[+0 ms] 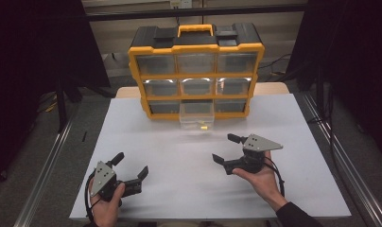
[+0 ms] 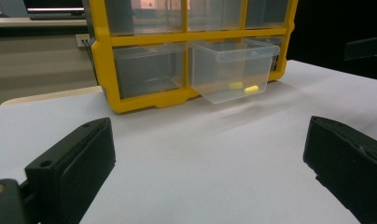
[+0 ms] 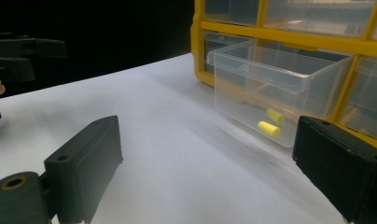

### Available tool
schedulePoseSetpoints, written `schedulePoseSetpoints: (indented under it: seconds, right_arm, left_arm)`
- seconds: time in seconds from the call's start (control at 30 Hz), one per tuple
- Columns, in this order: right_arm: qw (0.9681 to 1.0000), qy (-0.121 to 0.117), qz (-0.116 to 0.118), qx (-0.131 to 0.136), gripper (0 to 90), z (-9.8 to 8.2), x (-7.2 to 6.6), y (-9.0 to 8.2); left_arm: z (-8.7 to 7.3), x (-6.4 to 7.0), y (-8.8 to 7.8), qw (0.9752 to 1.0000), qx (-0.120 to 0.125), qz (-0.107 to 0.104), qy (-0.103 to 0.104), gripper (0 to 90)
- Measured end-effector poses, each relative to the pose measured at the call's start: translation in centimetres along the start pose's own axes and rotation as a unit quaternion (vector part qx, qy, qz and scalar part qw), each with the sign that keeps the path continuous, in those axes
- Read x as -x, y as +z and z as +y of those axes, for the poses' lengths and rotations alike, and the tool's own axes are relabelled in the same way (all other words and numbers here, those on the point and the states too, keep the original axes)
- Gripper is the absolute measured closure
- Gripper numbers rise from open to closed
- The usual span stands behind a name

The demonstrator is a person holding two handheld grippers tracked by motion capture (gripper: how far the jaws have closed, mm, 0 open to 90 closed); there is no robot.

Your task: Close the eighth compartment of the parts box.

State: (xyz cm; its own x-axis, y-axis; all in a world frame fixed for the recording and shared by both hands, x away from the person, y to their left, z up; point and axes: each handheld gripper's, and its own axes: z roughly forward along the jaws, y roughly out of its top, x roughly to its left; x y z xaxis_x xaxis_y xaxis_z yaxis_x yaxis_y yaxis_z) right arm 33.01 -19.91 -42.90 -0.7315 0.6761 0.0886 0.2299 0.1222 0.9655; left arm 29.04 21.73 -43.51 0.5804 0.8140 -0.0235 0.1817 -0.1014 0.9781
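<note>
Drawer [image 1: 196, 116] is pulled out of the bottom middle slot of the organizer [image 1: 196, 71] at the far side of the table [image 1: 179, 189], so the yellow pieces [image 3: 269, 128] inside can be reached. Both grippers, left [image 1: 131, 167] and right [image 1: 225, 148], are held near, well apart from it, fingers spread and empty.

Table: a white top [image 1: 146, 142] is set on a pale wooden board [image 1: 272, 88], seen at the far corners.
Floor: grey carpet [image 1: 80, 123] is seen on both sides.
Rails: metal rails [image 1: 42, 170] are laid along each side.
Curtains: black drapes [image 1: 33, 47] are hung left and right.
Wall: a beige panel [image 1: 283, 33] is seen behind.
</note>
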Motion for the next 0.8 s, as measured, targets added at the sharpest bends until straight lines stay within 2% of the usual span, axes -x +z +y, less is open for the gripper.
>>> schedulePoseSetpoints:
  seconds: [0.43, 0.53, 0.8]
  right_arm:
    - [0.9993, -0.006, 0.036, -0.011, 12.0, 0.8, 0.0, 2.5]
    - [0.9991, -0.014, 0.036, -0.016, 12.5, 1.1, 0.0, 3.2]
    - [0.9985, -0.015, 0.048, -0.022, 18.3, 1.3, 0.1, 4.7]
  left_arm:
    - [0.0, 0.0, 0.0, 1.0, 0.0, 0.0, -0.002, 2.2]
    - [0.0, 0.0, 0.0, 1.0, 0.0, 0.0, 0.001, 2.3]
    - [0.0, 0.0, 0.0, 1.0, -0.001, -0.001, 0.0, 2.3]
